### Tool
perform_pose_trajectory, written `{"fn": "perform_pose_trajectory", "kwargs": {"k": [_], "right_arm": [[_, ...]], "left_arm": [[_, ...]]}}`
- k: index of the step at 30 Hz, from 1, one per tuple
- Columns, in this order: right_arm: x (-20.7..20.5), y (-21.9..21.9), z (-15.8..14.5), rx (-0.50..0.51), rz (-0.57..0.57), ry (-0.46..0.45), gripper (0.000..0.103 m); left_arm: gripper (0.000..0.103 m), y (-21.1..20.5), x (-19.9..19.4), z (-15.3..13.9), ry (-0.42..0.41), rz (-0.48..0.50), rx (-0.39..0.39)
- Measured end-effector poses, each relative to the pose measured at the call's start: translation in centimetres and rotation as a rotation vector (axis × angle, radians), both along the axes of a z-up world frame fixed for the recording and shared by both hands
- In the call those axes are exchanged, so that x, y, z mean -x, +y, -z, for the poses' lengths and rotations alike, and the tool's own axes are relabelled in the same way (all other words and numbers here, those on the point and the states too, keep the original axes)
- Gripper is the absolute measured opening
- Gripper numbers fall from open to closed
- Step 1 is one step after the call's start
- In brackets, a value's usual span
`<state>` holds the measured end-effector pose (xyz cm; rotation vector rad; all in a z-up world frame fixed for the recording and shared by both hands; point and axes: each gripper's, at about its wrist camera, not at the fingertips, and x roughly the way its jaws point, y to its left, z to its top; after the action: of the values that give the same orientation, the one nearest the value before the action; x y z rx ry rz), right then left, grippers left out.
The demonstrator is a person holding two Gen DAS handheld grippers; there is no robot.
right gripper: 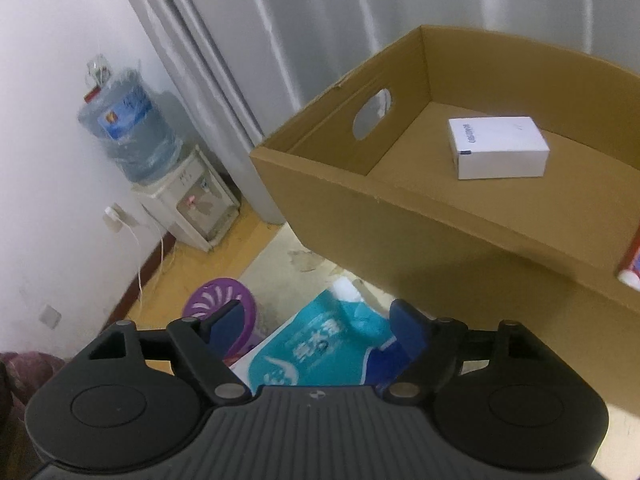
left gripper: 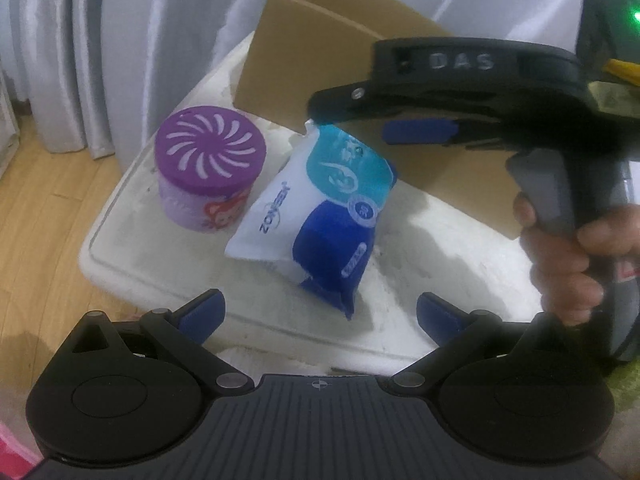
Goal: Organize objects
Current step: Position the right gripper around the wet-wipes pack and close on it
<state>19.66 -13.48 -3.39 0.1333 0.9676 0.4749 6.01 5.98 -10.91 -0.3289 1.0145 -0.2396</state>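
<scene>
A blue and white tissue pack (left gripper: 320, 208) hangs tilted above a white foam lid (left gripper: 420, 280). My right gripper (left gripper: 316, 122) pinches its top edge; in the right wrist view the pack (right gripper: 316, 348) sits between the blue pads, with the gripper (right gripper: 316, 320) closed on it. My left gripper (left gripper: 320, 312) is open and empty, just in front of and below the pack. A purple air freshener tub (left gripper: 210, 168) stands on the lid to the left. An open cardboard box (right gripper: 440, 232) is behind, holding a white carton (right gripper: 498, 148).
A red and white item (right gripper: 632, 268) lies at the box's right end. A water dispenser (right gripper: 188, 204) with a blue bottle stands by the wall on the left. White curtains (right gripper: 300, 40) hang behind. Wooden floor (left gripper: 44, 216) lies left of the lid.
</scene>
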Motion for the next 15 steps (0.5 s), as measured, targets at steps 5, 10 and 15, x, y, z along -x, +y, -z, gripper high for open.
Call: {"fn": "perform_pose_trajectory", "kwargs": {"k": [5, 10, 15], "right_arm": [[-1.2, 0.2, 1.2, 0.01, -0.025, 0.042, 0.083], [-1.3, -0.1, 1.1, -0.006, -0.024, 0.053, 0.083], [-0.7, -0.7, 0.4, -0.02, -0.019, 0.046, 0.083]], "left_arm": [[0.103, -0.2, -0.6, 0.6, 0.019, 0.002, -0.005], [0.103, -0.2, -0.3, 0.3, 0.016, -0.008, -0.02], [0.103, 0.9, 1.6, -1.1, -0.031, -0.026, -0.038]]}}
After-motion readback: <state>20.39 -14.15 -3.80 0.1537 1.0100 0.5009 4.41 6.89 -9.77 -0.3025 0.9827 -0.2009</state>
